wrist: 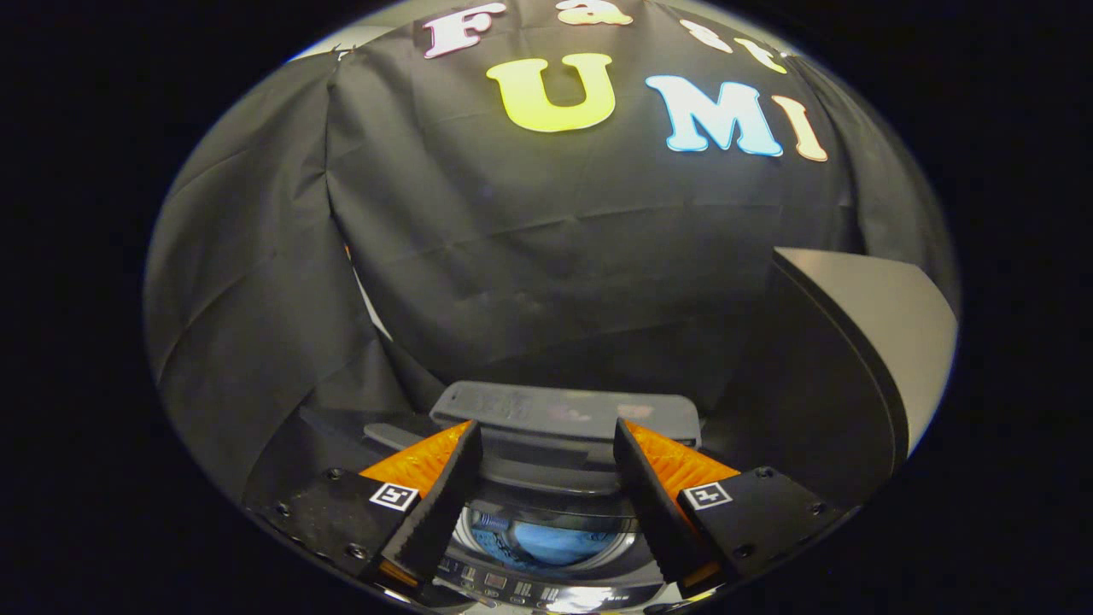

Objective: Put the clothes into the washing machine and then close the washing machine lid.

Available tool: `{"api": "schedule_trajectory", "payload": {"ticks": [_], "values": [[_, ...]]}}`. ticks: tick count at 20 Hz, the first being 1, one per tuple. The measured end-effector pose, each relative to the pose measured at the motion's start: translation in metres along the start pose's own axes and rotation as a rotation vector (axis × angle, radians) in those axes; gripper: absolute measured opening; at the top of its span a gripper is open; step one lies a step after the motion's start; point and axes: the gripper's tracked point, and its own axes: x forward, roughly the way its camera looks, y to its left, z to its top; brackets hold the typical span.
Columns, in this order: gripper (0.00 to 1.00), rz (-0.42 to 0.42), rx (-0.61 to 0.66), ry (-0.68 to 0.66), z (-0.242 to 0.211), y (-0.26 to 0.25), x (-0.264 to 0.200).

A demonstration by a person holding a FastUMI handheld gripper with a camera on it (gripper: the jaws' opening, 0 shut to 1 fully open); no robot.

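The gripper (546, 478) has two black fingers (440, 504) with orange sides. They are spread wide apart. Nothing is between them and they pinch nothing. Each finger has a small black and white square mark on its base.

Just under the fingers, close to us, is the front strip of the washing machine (546, 589). It has a row of little buttons and lights.

In the gap between the fingers you can look down into the round drum (478, 534) of the machine. The blue clothes (551, 542) lie inside the drum, below the fingers and between them.

A bit farther on, just past the fingertips, is the grey lid (564, 410). It is lifted up and folded back, so the machine is open on top.

Off to the right of the right finger, and farther back, is a pale flat board (879, 325) with a dark edge. I cannot tell what it is.

Behind all of it hangs the black cloth wall (555, 256) of the booth, with folds and creases in it.
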Motion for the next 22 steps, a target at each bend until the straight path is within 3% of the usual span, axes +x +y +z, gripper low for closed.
{"api": "schedule_trajectory", "payload": {"ticks": [5,11,17,22], "values": [[0.97,0.030,-0.015,0.035,-0.058,0.006,-0.030],[0.97,0.077,-0.026,-0.085,-0.050,-0.004,-0.091],[0.97,0.101,-0.019,-0.275,-0.015,-0.064,-0.180],[0.96,0.079,-0.009,-0.375,-0.010,-0.156,-0.248]]}}
